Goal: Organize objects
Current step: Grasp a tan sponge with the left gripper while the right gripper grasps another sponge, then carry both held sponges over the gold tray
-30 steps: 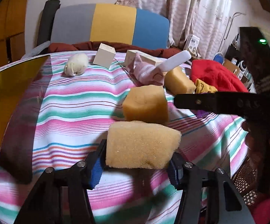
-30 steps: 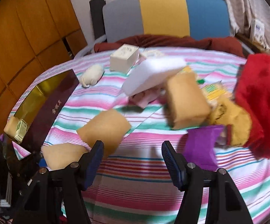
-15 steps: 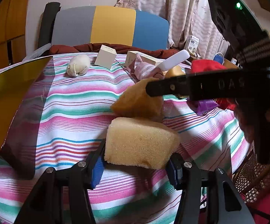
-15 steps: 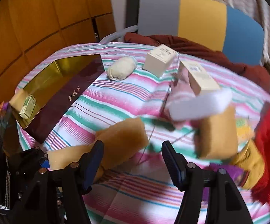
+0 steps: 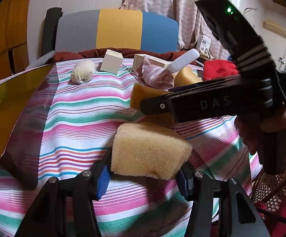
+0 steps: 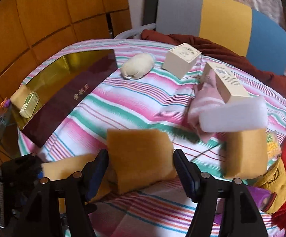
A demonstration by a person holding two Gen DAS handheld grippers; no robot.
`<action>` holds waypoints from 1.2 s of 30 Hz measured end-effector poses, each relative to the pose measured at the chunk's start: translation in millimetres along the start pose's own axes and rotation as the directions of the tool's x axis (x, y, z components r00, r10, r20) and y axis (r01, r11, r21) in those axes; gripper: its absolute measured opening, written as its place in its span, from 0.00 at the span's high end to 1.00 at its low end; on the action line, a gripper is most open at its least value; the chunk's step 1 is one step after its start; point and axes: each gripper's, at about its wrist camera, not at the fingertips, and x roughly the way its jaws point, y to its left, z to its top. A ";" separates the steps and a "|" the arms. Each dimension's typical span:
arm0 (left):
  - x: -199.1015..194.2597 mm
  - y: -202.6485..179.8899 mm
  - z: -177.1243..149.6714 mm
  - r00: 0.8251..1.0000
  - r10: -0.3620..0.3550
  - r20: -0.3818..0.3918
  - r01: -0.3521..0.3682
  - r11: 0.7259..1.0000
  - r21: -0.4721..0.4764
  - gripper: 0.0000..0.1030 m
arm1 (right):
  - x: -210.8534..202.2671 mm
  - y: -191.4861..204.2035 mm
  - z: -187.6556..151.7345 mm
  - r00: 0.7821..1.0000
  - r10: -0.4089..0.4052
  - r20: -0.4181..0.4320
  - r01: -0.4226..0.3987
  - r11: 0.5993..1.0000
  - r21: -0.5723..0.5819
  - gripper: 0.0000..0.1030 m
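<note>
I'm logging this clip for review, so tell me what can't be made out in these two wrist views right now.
- Left wrist view: the darker sponge is mostly hidden behind the right gripper.
- Right wrist view: whether the right gripper pinches the darker sponge is unclear; motion blur.
- Right wrist view: the gold box lettering is too blurred to read, and the left gripper's frame covers part of the light sponge.
- Left wrist view: the gold box is cut off by the left edge.
</note>
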 end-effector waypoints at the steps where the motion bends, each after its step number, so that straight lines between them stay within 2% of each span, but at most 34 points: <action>1: 0.2 -0.3 0.1 1.000 0.001 0.000 -0.001 1.000 0.001 0.45 | -1.1 -2.3 0.3 1.000 0.018 0.005 -0.018 1.000 0.009 0.38; 7: -5.7 -0.2 3.6 1.000 0.000 0.000 0.000 1.000 -0.014 0.48 | -10.8 -9.5 2.3 0.998 0.045 0.046 -0.047 0.998 0.041 0.40; 15: -31.5 1.3 10.6 0.998 0.018 0.053 -0.018 1.000 -0.003 0.48 | -16.7 -16.5 3.2 0.993 0.072 0.095 -0.080 0.993 0.086 0.40; 21: -53.3 22.1 15.7 0.998 0.013 0.069 -0.008 0.997 -0.074 0.48 | -24.1 -14.7 1.2 0.985 0.103 0.140 -0.125 0.980 0.153 0.40; 28: -76.3 62.1 29.7 0.995 0.032 0.092 -0.014 0.981 -0.193 0.48 | -29.7 22.1 24.4 0.979 0.132 0.155 -0.148 0.984 0.099 0.40; 31: -93.2 83.2 38.2 0.988 0.071 0.133 -0.041 0.975 -0.221 0.47 | -28.6 40.9 45.3 0.977 0.143 0.161 -0.153 0.987 0.051 0.40; 36: -110.8 121.2 45.2 0.977 0.147 0.154 -0.102 0.959 -0.264 0.47 | -15.6 77.8 79.9 0.975 0.163 0.151 -0.162 0.987 -0.019 0.40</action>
